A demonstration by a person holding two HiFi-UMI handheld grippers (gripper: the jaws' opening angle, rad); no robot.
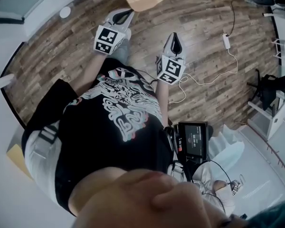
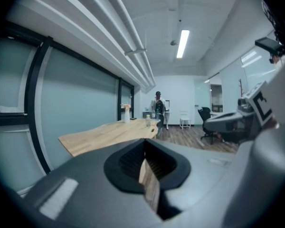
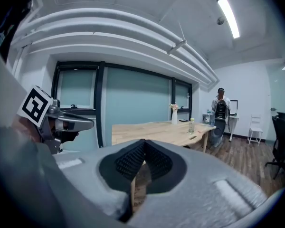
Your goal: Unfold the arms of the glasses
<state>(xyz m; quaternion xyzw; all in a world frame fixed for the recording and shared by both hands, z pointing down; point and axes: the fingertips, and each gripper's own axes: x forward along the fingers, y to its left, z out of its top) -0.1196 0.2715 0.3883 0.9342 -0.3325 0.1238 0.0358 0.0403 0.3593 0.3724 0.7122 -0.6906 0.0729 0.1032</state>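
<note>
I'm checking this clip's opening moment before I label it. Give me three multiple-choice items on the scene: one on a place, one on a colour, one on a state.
1. Where does the white vase stand?
A. on the wooden table
B. on a stool
C. on a cardboard box

2. What colour is the T-shirt of the person holding the grippers?
A. red
B. black with a pale print
C. yellow

3. How do the jaws of the left gripper and the right gripper stand?
A. both wide apart
B. both clamped on a cloth
C. both together, with nothing between them

Answers:
1 A: the right gripper view shows the vase rising from the table top.
2 B: the head view looks down on the shirt.
3 C: each gripper view shows its pads meeting with nothing between them.
</note>
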